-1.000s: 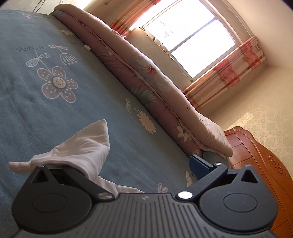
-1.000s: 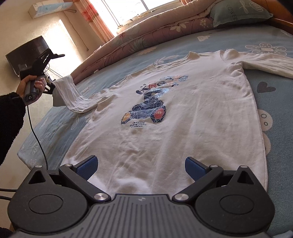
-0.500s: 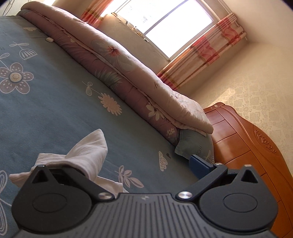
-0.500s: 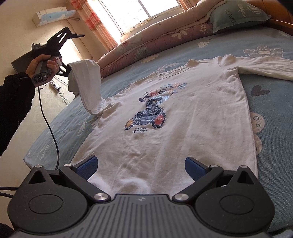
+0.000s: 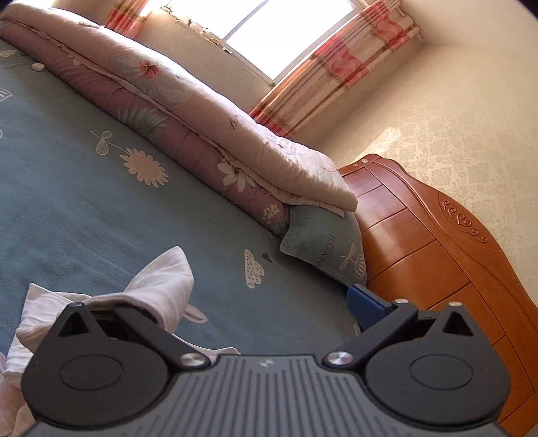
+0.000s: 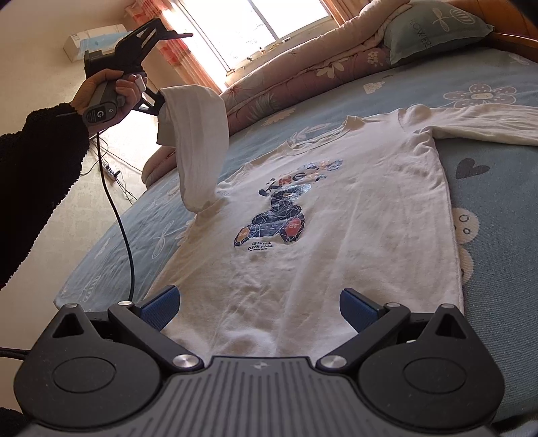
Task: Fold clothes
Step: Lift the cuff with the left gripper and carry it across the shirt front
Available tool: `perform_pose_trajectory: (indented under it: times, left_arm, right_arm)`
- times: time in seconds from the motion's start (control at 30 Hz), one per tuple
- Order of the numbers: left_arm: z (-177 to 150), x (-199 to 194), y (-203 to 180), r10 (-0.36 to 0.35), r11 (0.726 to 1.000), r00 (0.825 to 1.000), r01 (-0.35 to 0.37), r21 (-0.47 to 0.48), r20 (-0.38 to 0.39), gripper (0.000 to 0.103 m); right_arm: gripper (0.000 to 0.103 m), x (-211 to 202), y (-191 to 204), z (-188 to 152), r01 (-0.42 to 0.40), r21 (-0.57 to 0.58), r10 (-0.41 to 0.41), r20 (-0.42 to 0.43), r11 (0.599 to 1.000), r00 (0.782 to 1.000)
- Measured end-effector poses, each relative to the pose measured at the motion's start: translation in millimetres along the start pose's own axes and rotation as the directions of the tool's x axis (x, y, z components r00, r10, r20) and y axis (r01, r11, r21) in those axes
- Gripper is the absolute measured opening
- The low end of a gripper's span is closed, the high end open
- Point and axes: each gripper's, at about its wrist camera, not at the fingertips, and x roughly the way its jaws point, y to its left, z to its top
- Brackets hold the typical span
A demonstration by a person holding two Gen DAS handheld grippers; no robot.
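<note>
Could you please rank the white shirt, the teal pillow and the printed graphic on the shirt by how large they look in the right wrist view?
1. White shirt, by far the largest.
2. and 3. Teal pillow and printed graphic look roughly alike; the pillow lies farther from the camera, so I would not rank them.

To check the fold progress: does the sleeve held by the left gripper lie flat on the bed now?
No: the left gripper holds the sleeve lifted above the bed, hanging down to the shirt.
</note>
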Motion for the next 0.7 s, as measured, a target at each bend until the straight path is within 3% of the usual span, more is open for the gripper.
perform_pose_trajectory:
  times: [0.43,0.7]
  left_arm:
    - [-39,44,-38,-0.027,0.997,0.992,0.036,0.072,-0.122,0.102]
    - [-62,71,-46,0.002,0.991,0.98,0.025,0.131,-0.199,0.102]
  right_arm:
    - [0.103,-4,-3,0,-0.017,0.013,0.017,0.005,1.0,1.0]
    - [0.103,-4,-3,0,-0.015,0.012,0.015,0.0,1.0,1.0]
